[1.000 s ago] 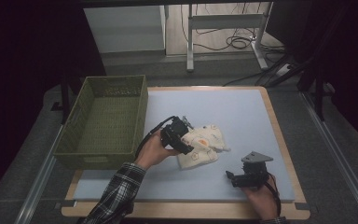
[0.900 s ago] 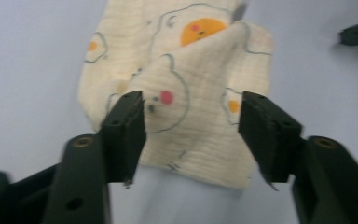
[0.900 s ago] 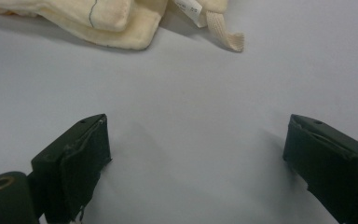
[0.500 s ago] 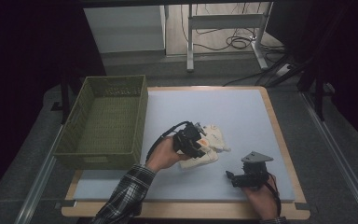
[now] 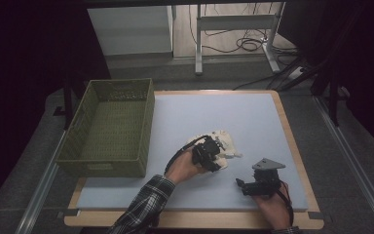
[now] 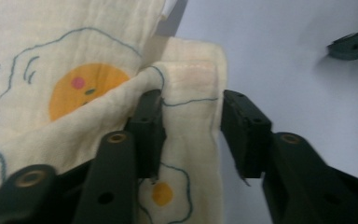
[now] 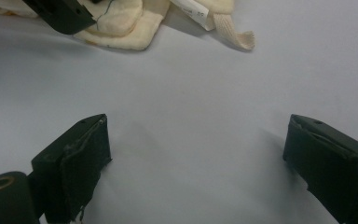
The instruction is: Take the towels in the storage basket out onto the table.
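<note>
Egg-print cloth [image 6: 88, 93] — a fold is bracketed by the left gripper [image 6: 191, 123] jaws, not yet pinched; lifting is judged pending. Right gripper [image 7: 196, 154] — jaws held apart, nothing between, cloth well ahead.

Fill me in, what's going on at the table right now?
A person is working a cream cloth printed with fried eggs, lying mid-table on the blue mat. The left gripper has a fold of the cloth between its jaws; they have just been closing, but the right-hand pad does not yet look pressed against the fabric. The right gripper rests open on the mat nearby, holding nothing. A green basket sits at the left with nothing visible inside.
</note>
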{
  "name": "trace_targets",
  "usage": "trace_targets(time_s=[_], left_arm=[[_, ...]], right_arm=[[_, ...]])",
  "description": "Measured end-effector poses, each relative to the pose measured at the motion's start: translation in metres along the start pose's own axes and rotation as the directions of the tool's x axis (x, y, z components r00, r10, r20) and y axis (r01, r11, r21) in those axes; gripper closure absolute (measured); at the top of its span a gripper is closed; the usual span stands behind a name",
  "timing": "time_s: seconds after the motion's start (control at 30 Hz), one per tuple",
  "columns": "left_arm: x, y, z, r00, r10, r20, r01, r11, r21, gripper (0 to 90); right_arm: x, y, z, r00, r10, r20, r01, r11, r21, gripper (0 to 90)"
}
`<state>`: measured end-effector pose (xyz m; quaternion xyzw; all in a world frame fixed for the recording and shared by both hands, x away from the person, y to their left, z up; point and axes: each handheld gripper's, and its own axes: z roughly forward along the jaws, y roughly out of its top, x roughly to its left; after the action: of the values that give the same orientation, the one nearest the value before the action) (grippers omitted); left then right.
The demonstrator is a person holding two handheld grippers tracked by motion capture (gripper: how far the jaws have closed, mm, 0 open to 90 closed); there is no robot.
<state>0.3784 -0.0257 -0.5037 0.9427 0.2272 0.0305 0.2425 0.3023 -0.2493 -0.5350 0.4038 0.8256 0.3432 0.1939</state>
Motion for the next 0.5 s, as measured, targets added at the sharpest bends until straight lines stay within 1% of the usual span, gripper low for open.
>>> trace_targets(time_s=[0.03, 0.07, 0.1, 0.17, 0.2, 0.3, 0.4, 0.5], left_arm=[[0.000, 0.000, 0.000, 1.0000, -0.003, -0.007, 0.003, 1.0000, -0.004, 64.0], [0.000, -0.001, 0.000, 1.0000, -0.008, 0.005, 0.008, 1.0000, -0.003, 70.1], [0.001, -0.001, 0.000, 0.9999, -0.009, 0.012, 0.009, 1.0000, 0.001, 73.5], [0.000, -0.001, -0.002, 0.9999, -0.009, 0.005, 0.009, 0.9999, -0.007, 80.9], [0.001, -0.002, -0.003, 0.9998, -0.013, 0.012, 0.014, 0.9998, -0.012, 83.5], [0.003, -0.003, -0.009, 0.9989, -0.030, 0.035, 0.031, 0.9989, -0.034, 85.9], [0.005, -0.006, -0.014, 0.9981, -0.045, 0.043, 0.047, 0.9977, -0.049, 86.6], [0.006, -0.008, -0.021, 0.9978, -0.048, 0.047, 0.051, 0.9969, -0.060, 86.9]], right_arm=[[0.000, 0.000, 0.000, 1.0000, 0.000, 0.000, 0.000, 1.000, 0.000, 7.5], [0.000, 0.000, 0.000, 1.0000, 0.000, 0.000, 0.000, 1.000, 0.000, 7.5], [0.000, 0.000, 0.000, 1.0000, 0.000, 0.000, 0.000, 1.000, 0.000, 7.5], [0.000, 0.000, 0.000, 1.0000, 0.000, 0.000, 0.000, 1.000, 0.000, 7.5], [0.000, 0.000, 0.000, 1.0000, 0.000, 0.000, 0.000, 1.000, 0.000, 7.5], [0.000, 0.000, 0.000, 1.0000, 0.001, -0.001, -0.001, 1.000, 0.001, 7.7], [0.000, 0.000, 0.000, 1.0000, 0.004, 0.000, -0.004, 1.000, 0.001, 9.2], [0.000, 0.000, -0.002, 0.9996, 0.022, 0.017, -0.022, 1.000, -0.010, 15.8]])
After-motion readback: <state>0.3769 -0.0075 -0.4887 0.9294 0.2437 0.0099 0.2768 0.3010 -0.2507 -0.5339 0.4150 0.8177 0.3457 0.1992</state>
